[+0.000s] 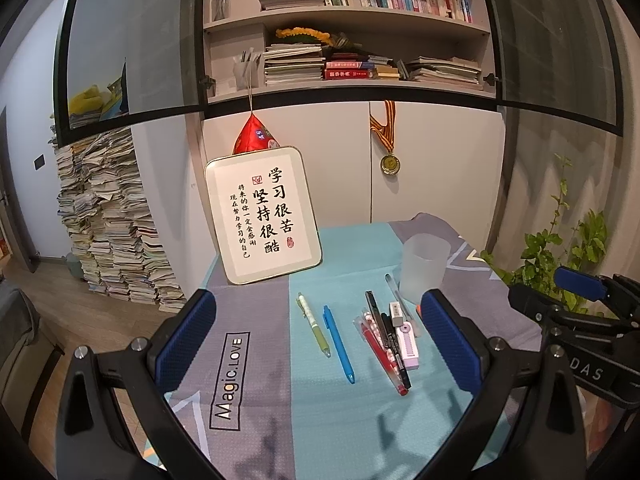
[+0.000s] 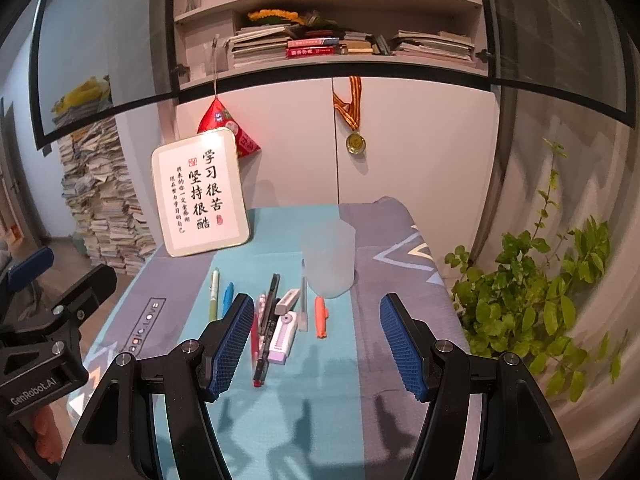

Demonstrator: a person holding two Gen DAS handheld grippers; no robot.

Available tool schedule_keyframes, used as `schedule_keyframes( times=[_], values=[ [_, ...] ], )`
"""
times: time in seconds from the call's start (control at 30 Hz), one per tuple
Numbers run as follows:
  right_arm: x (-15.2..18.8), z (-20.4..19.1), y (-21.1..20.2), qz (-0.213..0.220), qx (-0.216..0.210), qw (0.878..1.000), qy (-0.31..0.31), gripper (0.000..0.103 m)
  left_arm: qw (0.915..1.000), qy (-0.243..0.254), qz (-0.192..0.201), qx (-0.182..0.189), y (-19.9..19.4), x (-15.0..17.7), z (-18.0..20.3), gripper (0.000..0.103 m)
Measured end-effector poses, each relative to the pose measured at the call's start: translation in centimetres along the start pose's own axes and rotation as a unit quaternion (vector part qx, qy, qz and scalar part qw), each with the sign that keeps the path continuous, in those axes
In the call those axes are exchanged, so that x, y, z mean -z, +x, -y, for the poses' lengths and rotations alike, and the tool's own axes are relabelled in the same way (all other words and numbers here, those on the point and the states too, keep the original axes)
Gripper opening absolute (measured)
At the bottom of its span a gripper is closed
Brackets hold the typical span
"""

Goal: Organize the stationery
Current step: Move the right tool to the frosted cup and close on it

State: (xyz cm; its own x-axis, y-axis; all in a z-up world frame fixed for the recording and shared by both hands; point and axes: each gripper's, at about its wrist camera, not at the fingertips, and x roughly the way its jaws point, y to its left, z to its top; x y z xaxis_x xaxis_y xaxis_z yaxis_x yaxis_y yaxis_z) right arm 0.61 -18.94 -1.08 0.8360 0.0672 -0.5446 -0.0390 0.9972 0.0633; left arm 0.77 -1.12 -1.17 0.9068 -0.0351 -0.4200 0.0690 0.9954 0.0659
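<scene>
- Hovering above the cloth (image 2: 320, 408), both tools are empty: the left gripper (image 1: 316, 312) has its fingers spread wide with nothing between them, and the right gripper (image 2: 317, 308) likewise stands open
- Stationery lies loose ahead of the fingertips; the frosted cup (image 2: 329, 256), probably where it all belongs, stands just beyond them, upright and empty as far as I can tell
- Between the left fingers lie a green pen (image 1: 314, 326) and a blue pen (image 1: 339, 344), apart from each other, so each looks easy to take alone
- Nearer the left gripper's right finger, the red pen (image 1: 382, 356), black pens, white eraser (image 1: 396, 310) and purple correction tape (image 1: 408, 344) touch and overlap; closing there could catch two things at once or flick a neighbour away
- An orange marker (image 2: 321, 317) and a clear pen (image 2: 304, 304) sit close before the cup; reaching past them risks nudging that light cup over
- Round pens may roll on the soft cloth if a pad pushes down off-centre
- With both tools so near each other, they could collide over the pile
</scene>
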Motion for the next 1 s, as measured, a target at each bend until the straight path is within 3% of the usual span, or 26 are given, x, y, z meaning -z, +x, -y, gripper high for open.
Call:
schedule_keyframes(
  times=[0.17, 0.27, 0.63, 1.0],
  values=[
    [0.1, 0.2, 0.7, -0.013, -0.003, 1.000, 0.000, 0.067, 1.0000, -0.001, -0.006, -0.002, 0.6, 0.0, -0.2, 0.102],
    [0.0, 0.4, 1.3, -0.019, -0.003, 1.000, 0.000, 0.074, 0.9999, 0.000, -0.010, -0.004, 1.0, 0.0, -0.2, 0.102],
    [-0.2, 0.5, 3.0, -0.016, 0.007, 1.000, -0.007, 0.074, 0.9997, -0.004, -0.025, -0.009, 3.0, 0.1, -0.6, 0.102],
    [-0.1, 1.6, 8.2, -0.051, 0.001, 0.998, 0.021, 0.074, 0.9971, -0.017, -0.071, -0.024, 7.5, 1.4, -1.8, 0.102]
  ],
)
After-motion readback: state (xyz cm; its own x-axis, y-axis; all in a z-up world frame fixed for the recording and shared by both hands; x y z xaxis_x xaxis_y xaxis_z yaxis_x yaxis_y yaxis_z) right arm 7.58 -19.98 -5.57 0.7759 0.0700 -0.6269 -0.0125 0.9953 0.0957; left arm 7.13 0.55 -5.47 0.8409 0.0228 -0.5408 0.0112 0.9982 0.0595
